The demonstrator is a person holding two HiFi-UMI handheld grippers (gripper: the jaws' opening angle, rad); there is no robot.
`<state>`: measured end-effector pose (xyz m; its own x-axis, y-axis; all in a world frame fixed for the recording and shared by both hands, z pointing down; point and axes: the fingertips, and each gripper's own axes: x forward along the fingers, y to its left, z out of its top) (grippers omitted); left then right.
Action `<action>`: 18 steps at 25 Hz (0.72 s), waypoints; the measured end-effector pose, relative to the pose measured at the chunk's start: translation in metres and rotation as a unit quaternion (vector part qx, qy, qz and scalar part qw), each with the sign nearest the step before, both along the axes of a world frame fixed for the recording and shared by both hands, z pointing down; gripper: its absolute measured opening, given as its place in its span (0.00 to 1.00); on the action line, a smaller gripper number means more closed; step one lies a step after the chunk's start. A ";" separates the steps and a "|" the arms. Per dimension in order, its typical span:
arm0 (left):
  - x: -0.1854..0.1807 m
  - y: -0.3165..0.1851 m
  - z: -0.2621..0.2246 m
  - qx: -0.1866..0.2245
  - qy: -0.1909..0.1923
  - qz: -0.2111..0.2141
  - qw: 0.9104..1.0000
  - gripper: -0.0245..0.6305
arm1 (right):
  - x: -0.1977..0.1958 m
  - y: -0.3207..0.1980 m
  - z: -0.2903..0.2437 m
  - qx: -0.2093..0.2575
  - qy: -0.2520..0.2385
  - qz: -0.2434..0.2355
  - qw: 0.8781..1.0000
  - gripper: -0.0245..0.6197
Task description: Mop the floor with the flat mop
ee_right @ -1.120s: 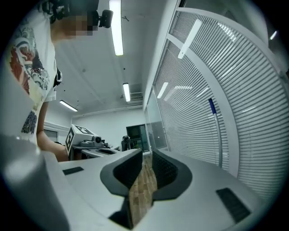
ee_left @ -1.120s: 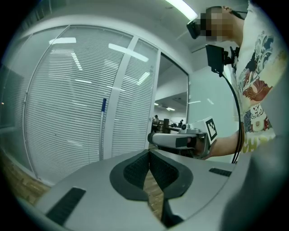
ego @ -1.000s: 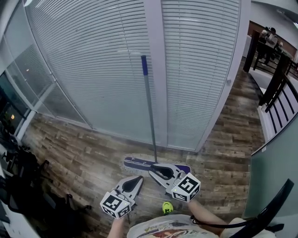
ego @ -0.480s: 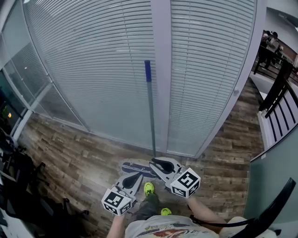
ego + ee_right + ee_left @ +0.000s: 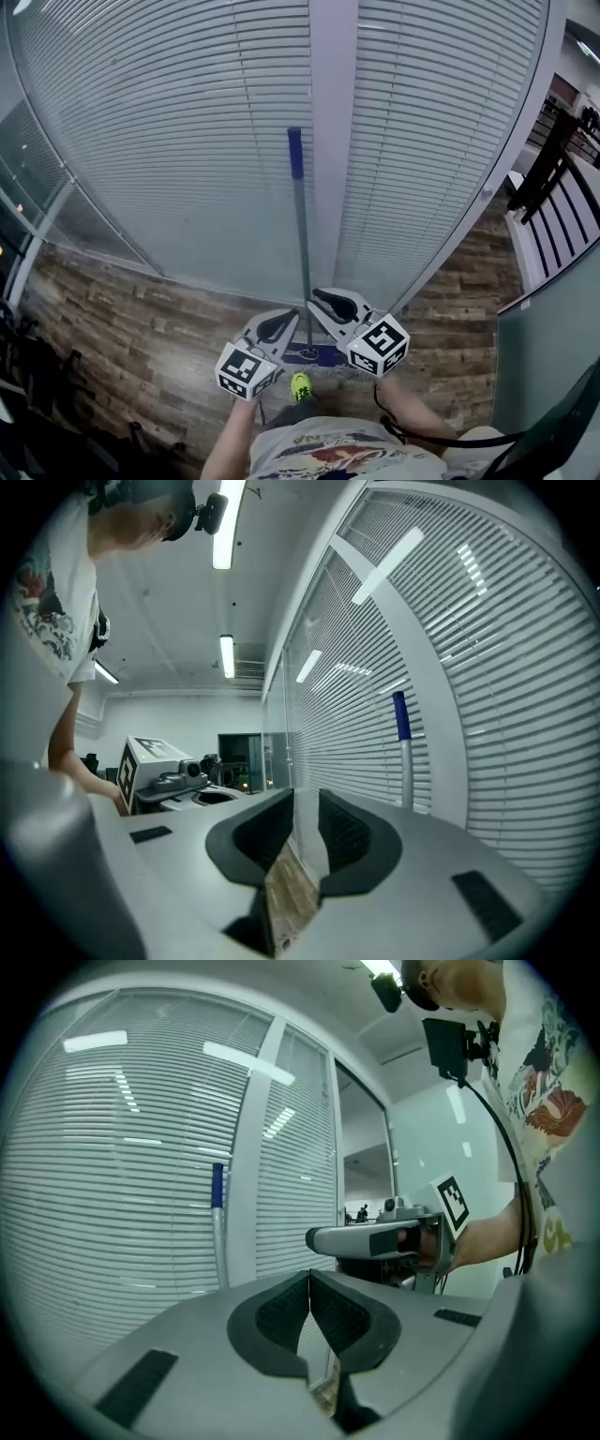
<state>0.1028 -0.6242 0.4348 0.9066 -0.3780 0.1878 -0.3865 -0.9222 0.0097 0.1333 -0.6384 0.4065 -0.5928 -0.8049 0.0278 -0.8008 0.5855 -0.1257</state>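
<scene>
Both tongs have come in close to the mop point(image 5: 300, 246) since a second ago, and the blinds point(image 5: 169, 141) look bigger now because the person has stepped nearer. The mop has not moved. It leans against the blinds, with its blue tip at 12 o'clock and its flat head point(image 5: 323, 355) down on the floor point(image 5: 141, 319) at 6 o'clock, partly hidden under the tongs.

I see the left tongs point(image 5: 287, 319) just at 9 o'clock of the pole, low down. Its jaws are pressed together at the tips and hold nothing. The right tongs point(image 5: 320, 298) are just at 3 o'clock of the pole. Its jaws have just been opening a little, so there is a thin gap, and nothing is in it. The pole stands between the two tongs, but neither one touches it.

I think I am at the reaching step. No mopping has started yet.

Next, I think both tongs need to open much wider. Then each one must close around the pole, one higher than the other. After that I can tip the mop off the blinds and push it.
</scene>
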 end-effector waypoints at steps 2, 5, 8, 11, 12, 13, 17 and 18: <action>0.008 -0.031 0.000 0.008 0.001 0.012 1.000 0.05 | 0.005 -0.030 0.001 0.000 0.005 0.015 1.000 0.16; 0.020 -0.072 0.004 0.013 0.011 0.032 0.999 0.06 | 0.010 -0.067 0.009 -0.009 0.012 0.030 0.999 0.22; 0.029 -0.108 0.013 0.015 0.018 0.041 0.999 0.09 | 0.017 -0.100 0.019 -0.014 0.015 0.047 0.999 0.25; 0.042 -0.144 0.021 0.001 0.022 0.039 0.999 0.25 | 0.032 -0.129 0.023 -0.019 0.017 0.067 0.997 0.27; 0.046 -0.155 0.023 -0.002 0.023 0.037 0.999 0.26 | 0.037 -0.138 0.024 -0.020 0.018 0.072 0.997 0.27; 0.049 -0.165 0.026 -0.004 0.022 0.035 0.999 0.27 | 0.042 -0.147 0.024 -0.020 0.018 0.078 0.997 0.27; 0.068 -0.212 0.038 -0.010 0.013 0.025 1.000 0.34 | 0.063 -0.184 0.020 -0.017 0.016 0.097 0.995 0.28; 0.074 -0.222 0.039 -0.014 0.014 0.022 1.000 0.35 | 0.068 -0.193 0.018 -0.018 0.017 0.101 0.995 0.29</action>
<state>0.1765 -0.8466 0.4741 0.9271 -0.3326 0.1728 -0.3450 -0.9375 0.0462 0.2014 -0.8310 0.4250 -0.4177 -0.9054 0.0753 -0.9056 0.4083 -0.1149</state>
